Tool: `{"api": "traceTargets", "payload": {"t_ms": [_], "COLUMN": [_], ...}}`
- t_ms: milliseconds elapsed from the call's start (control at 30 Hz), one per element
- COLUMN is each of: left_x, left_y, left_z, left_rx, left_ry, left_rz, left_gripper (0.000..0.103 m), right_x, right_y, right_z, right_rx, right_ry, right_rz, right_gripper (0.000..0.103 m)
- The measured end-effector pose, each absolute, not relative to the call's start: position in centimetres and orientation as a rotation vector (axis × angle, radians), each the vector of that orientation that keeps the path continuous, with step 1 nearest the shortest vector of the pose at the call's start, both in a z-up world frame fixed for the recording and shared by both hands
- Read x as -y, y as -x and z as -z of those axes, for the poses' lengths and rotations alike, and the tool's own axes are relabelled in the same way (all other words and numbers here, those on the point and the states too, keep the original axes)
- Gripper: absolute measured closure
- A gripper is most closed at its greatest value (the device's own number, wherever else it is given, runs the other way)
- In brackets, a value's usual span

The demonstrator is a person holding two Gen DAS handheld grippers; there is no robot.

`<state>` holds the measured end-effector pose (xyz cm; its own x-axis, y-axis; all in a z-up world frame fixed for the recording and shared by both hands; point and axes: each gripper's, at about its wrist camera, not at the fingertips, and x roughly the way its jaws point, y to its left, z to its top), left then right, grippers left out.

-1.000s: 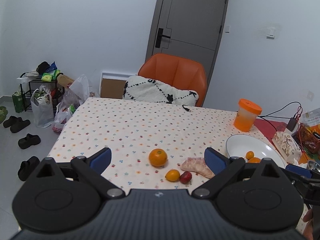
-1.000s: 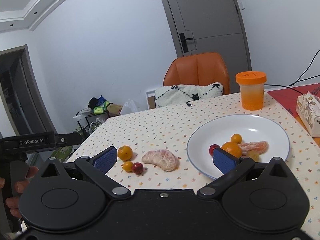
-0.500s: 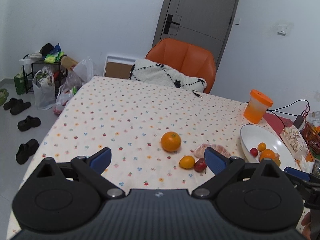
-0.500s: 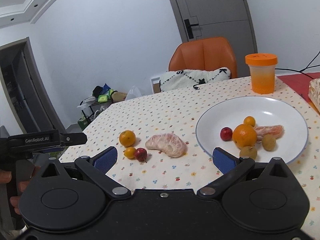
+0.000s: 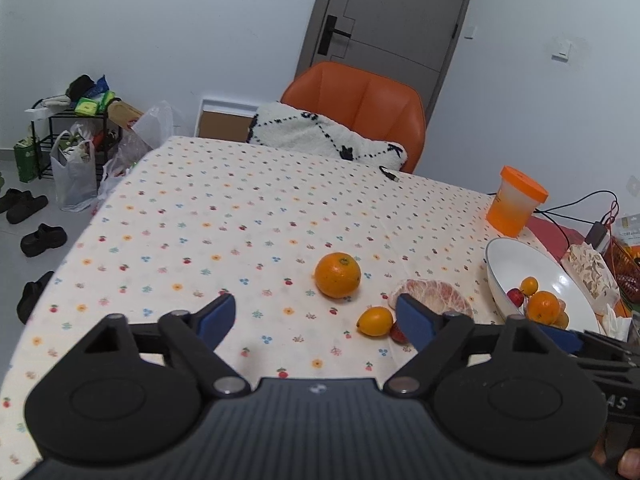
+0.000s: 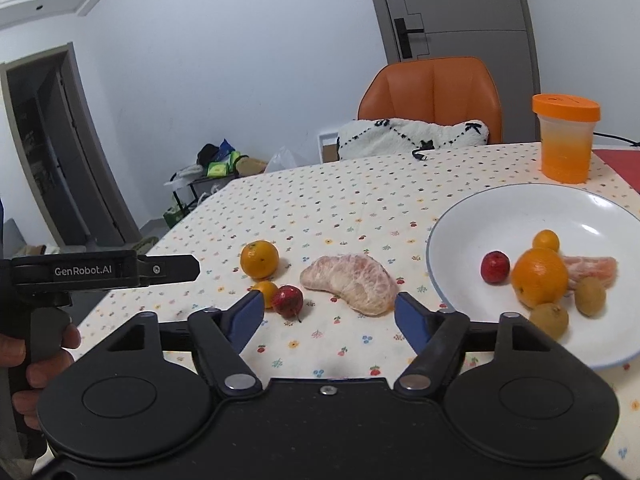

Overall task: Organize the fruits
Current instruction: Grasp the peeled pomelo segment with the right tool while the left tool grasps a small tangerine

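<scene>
— Movement since prior frame? Both claws advanced; right claw [image 6: 328,312] wide, empty, framing pomelo segment [image 6: 350,282] on tabletop [image 6: 320,208].
— Step? Approach — next, descend, close, carry to plate [image 6: 480,216].

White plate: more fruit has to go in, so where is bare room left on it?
The white plate is bare across its far half, toward the orange cup. Its near right part is crowded: the orange, red fruit, two brown fruits and a peeled segment cluster there.
</scene>
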<state>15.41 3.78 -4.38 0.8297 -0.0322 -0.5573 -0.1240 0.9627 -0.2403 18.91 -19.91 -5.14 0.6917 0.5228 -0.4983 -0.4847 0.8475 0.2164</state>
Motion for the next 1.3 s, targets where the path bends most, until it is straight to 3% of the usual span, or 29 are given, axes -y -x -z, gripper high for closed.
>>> {"api": "traceTargets", "payload": {"t_ms": [133, 600, 767, 833, 1300], "left_x": [-3.7, -2.9, -2.8, -2.7, -1.8], "left_y": [-16.3, -18.3, -18.9, -19.2, -20.6], "left_z": [5.0, 6.4, 6.6, 6.9, 7.2], "left_rx": [-0.611, -0.642, -0.649, -0.663, -0.677], "left_ry": [0.289, 0.316, 0.33, 0.348, 0.375], "left_rz": [-0.043, 0.001, 0.026, 0.042, 0.092], "left_gripper": [0.036, 0.056, 0.064, 0.075, 0.076], "right_x": [19.3, 17.1, 16.3, 16.1, 15.2], "right_y": [-19.7, -22.1, -23.2, -23.5, -25.0], "right_z": [5.6, 5.6, 5.8, 5.9, 6.7], "right_rx": [-0.593, -0.585, -0.603, -0.61, -0.653], "right_ry": [-0.036, 0.077, 0.126, 0.144, 0.194], "right_rz": [-0.545, -0.528, -0.525, -0.521, -0.534], "right_gripper": [0.041, 0.042, 0.052, 0.055, 0.054]}}
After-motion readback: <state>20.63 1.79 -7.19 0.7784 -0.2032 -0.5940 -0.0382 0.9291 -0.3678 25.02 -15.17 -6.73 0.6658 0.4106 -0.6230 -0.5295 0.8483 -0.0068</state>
